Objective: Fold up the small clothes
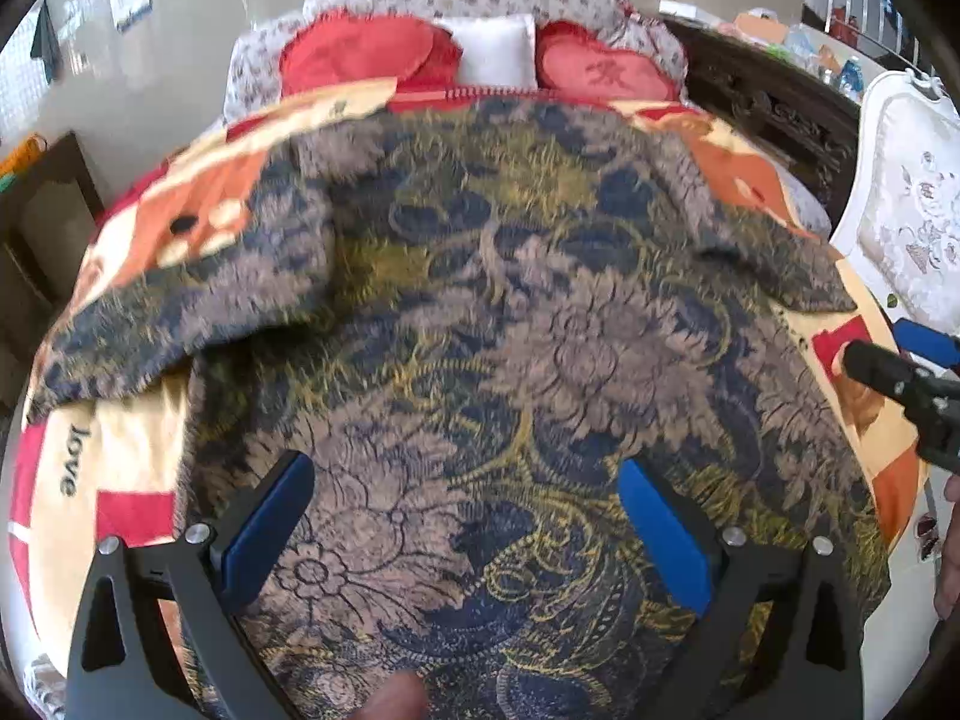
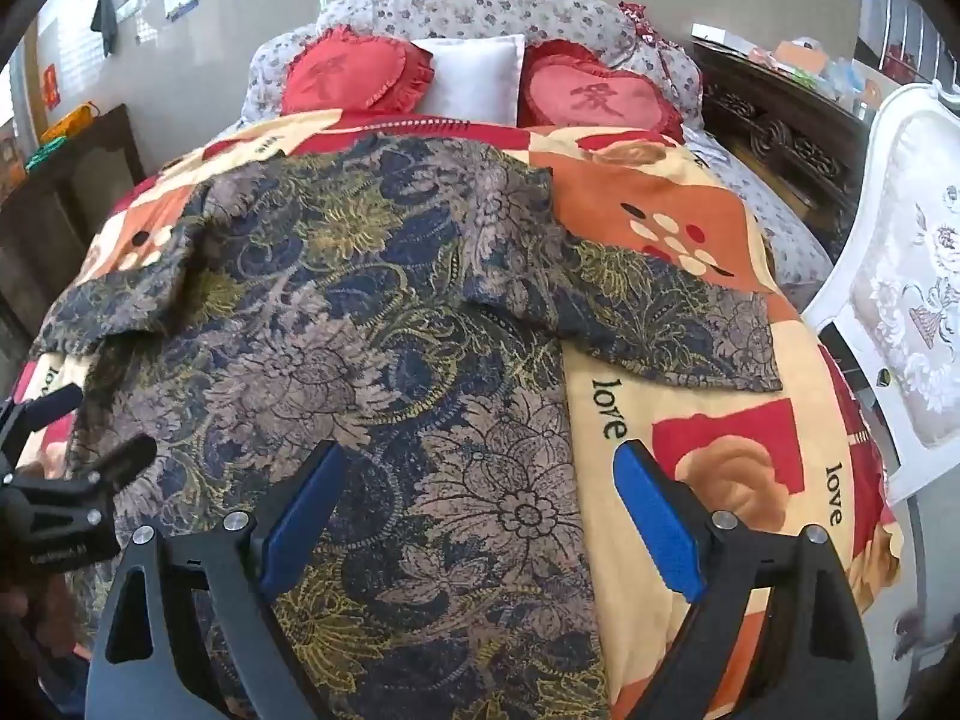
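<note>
Covering most of the bed quilt (image 2: 720,414), the floral shirt (image 2: 372,312) lies spread flat, its long axis running from the grippers up toward the red heart pillows (image 2: 600,99), collar end far, hem near. Its sleeves stick out sideways; the right sleeve (image 2: 678,330) lies flat on the quilt. The right gripper (image 2: 480,516), jaws wide apart and holding nothing, straddles the shirt's right edge and looks nearer that sleeve. The left gripper (image 1: 468,528), also spread and empty, hovers over the body; the left sleeve (image 1: 180,300) lies up and left of it
</note>
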### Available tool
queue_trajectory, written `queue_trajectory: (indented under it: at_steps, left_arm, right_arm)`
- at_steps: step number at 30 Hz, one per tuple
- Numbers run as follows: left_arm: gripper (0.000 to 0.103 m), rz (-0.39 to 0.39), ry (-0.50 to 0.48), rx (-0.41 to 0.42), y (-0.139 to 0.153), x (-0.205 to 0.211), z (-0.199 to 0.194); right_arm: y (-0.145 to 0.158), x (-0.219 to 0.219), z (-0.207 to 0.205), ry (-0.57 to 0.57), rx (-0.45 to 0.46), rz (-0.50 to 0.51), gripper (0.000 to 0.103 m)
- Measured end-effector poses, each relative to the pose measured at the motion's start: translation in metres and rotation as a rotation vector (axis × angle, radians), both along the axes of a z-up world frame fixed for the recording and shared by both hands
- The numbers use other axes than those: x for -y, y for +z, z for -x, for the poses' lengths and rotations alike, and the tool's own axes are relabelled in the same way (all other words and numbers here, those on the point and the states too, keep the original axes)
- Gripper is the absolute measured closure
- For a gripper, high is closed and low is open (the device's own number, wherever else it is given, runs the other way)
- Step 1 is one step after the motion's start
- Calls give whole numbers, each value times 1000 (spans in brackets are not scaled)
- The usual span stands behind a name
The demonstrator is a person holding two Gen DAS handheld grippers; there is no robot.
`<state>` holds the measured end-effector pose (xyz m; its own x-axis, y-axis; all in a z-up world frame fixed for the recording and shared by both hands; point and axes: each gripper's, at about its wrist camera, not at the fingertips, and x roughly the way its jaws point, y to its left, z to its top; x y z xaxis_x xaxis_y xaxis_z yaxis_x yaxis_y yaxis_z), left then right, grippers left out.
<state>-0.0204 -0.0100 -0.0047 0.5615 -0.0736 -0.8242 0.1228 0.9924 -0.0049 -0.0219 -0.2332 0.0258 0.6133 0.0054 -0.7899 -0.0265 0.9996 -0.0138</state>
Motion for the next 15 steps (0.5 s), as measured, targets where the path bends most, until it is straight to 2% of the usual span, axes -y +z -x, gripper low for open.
queue_trajectory:
  at_steps: [5, 9, 15]
  left_arm:
    - [0, -12, 30, -16, -18, -10, -2]
    - [2, 53, 47, -57, -32, -26, -8]
    - [2, 72, 124, -61, -48, -48, -46]
  right_arm:
    - [-5, -1, -5, -1, -16, 14, 23]
    - [-10, -4, -11, -1, -27, 21, 23]
    - [-27, -19, -34, 66, -7, -40, 23]
